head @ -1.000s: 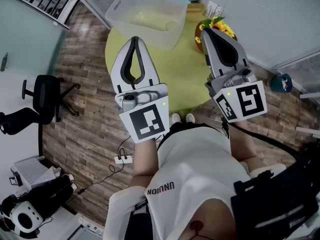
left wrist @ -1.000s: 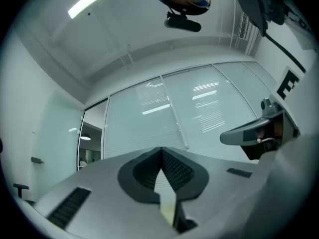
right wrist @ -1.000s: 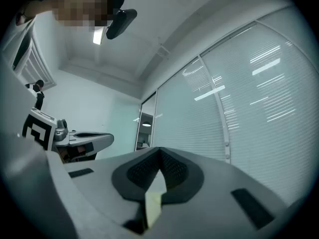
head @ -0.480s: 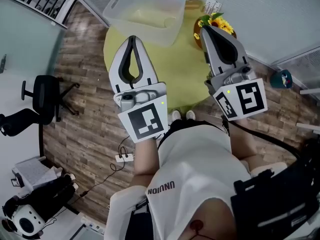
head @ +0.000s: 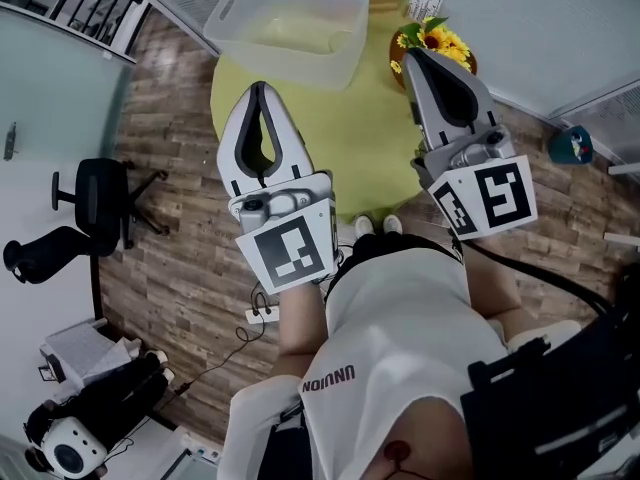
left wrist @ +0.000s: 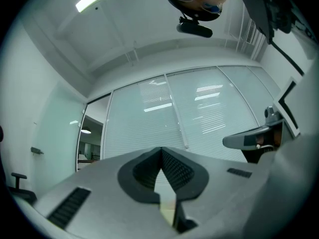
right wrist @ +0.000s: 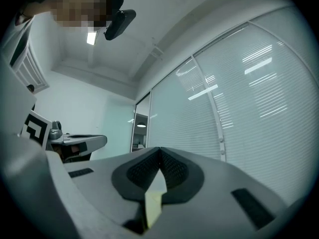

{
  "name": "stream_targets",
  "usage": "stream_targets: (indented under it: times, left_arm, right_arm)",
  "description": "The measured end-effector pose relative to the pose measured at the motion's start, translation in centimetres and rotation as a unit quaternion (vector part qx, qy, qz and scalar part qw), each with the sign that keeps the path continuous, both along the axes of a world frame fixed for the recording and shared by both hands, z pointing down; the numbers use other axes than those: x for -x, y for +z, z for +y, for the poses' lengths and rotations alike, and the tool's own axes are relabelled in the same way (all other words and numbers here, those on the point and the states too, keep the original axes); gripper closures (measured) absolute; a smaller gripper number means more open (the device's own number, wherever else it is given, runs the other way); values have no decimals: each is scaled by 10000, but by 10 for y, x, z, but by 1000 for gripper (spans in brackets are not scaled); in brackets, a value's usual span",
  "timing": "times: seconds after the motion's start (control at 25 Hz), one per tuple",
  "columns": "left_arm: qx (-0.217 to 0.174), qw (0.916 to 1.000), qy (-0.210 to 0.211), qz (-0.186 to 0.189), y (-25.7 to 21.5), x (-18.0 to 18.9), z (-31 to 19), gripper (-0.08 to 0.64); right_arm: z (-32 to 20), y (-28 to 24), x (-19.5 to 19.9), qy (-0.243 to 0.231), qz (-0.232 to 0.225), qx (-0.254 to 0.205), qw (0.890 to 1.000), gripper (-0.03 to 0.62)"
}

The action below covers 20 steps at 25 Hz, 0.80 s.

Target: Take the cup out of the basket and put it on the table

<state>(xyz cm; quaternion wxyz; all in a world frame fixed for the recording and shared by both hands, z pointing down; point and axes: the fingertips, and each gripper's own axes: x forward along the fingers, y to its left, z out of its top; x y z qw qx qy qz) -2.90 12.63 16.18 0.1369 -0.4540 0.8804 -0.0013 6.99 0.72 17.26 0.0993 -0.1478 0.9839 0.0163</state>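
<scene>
The basket (head: 290,18) is a clear plastic tub at the far side of the round yellow-green table (head: 365,148). I cannot make out a cup through its cloudy walls. My left gripper (head: 258,88) is held over the table's left edge, short of the basket, shut and empty. My right gripper (head: 408,56) is held over the table's right side, beside the basket, also shut and empty. In the left gripper view the left gripper (left wrist: 161,150) points up at a glass wall. The right gripper (right wrist: 159,150) in its own view does the same.
A pot of sunflowers (head: 435,40) stands on the table just beyond the right gripper. A black office chair (head: 95,203) stands on the wood floor to the left. A teal object (head: 571,146) lies on the floor at right. A power strip (head: 262,315) lies near the person's feet.
The head view has shifted, so the basket sits nearer the top edge. Both grippers stay shut and keep about the same places over the table.
</scene>
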Motion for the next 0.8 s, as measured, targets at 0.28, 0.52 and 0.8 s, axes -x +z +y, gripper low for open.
stream_targets:
  times: [0.28, 0.52, 0.8]
  left_arm:
    - [-165, 9992, 125, -330, -4, 13, 15, 548]
    - [-150, 9995, 262, -125, 12, 23, 15, 548]
    - [-231, 9992, 292, -109, 11, 33, 8, 548]
  right_arm:
    - [4, 5, 5, 264, -53, 79, 9996, 572]
    - [3, 12, 7, 525, -59, 73, 9986, 572]
    - [-6, 13, 24, 381, -37, 48, 9993, 572]
